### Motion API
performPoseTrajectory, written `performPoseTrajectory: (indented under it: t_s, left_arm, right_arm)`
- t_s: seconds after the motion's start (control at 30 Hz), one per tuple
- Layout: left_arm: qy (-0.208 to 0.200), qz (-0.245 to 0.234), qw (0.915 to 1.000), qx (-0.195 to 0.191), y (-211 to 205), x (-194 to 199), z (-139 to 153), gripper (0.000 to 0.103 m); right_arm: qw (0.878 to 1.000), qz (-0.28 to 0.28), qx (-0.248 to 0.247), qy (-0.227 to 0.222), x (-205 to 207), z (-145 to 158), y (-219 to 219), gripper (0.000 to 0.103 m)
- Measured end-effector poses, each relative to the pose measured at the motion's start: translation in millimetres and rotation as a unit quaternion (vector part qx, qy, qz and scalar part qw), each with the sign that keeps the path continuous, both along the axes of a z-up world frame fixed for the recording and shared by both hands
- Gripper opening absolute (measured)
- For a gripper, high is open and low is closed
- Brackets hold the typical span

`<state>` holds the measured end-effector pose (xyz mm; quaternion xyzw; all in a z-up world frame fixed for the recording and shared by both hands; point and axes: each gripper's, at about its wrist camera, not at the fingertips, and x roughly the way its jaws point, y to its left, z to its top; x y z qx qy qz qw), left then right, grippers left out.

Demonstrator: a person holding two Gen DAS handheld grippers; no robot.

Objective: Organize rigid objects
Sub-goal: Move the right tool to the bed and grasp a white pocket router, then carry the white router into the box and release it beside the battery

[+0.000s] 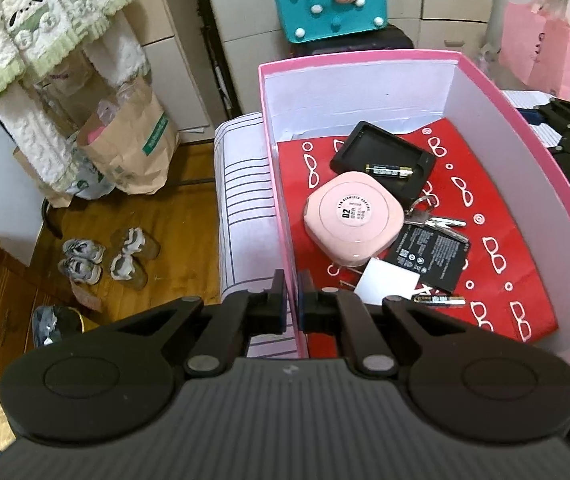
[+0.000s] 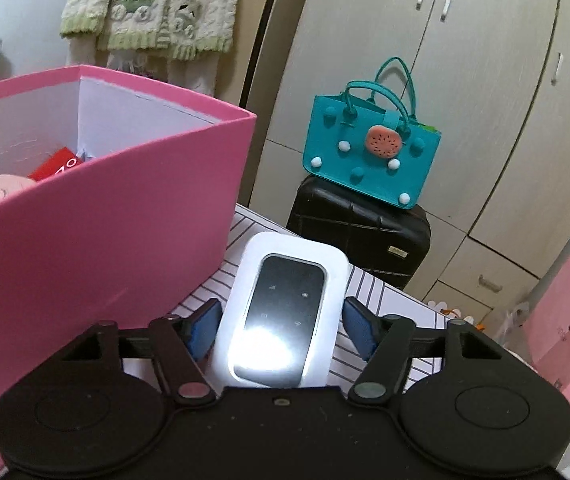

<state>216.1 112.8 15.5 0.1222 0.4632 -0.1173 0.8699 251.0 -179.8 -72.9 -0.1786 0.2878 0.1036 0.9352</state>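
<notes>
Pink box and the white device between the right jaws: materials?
Pink box: looks like cardboard, matte pink outside, white inside; thin, flat folded walls with creased corners. White device: likely hard plastic, smooth white shell around a glossy black panel that throws a bright glare. Left gripper clamps the box wall.

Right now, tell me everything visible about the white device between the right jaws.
The white device is a rounded-rectangle slab, seemingly glossy plastic, with a black screen panel bearing four faint icons and a bright glare near its lower end. It lies face up on the striped cloth, beside the pink box. The right gripper straddles it, jaws open, blue pads close to both sides.
</notes>
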Motion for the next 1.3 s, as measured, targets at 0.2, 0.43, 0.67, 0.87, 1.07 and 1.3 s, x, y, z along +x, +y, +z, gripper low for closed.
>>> performPoseTrajectory:
  t_s: [0.2, 0.43, 0.67, 0.87, 1.07, 1.3]
  left_arm:
    - [-0.003, -0.033, 0.9994, 0.010, -0.7, -1.3, -1.8, 0.007]
    - [0.029, -0.046, 0.9985, 0.001, 2.3, 9.1, -5.2, 0.010]
    - [0.012, -0.063, 0.9978, 0.017, -1.5, 3.7, -6.5, 0.009]
    - [0.006, -0.069, 0.9975, 0.018, -0.8, 2.0, -6.3, 0.009]
    - [0.013, -0.069, 0.9975, 0.013, 0.5, 4.3, -4.2, 0.010]
    - [0.000, -0.067, 0.9977, 0.010, 1.2, -1.0, 0.6, 0.009]
  right_arm:
    - [1.000, 0.012, 0.012, 0.003, -21.2, 15.8, 4.2, 0.065]
    - [0.998, -0.009, 0.056, 0.015, -38.3, 38.2, -10.4, 0.064]
    - [0.994, -0.020, 0.106, 0.009, -55.9, 56.5, -24.9, 0.064]
    - [0.993, -0.013, 0.117, -0.005, -74.0, 70.9, -22.4, 0.064]
    - [0.989, 0.074, 0.128, -0.013, -97.9, 108.1, -0.7, 0.064]
    - [0.981, 0.161, 0.111, -0.009, -95.1, 125.4, 46.4, 0.064]
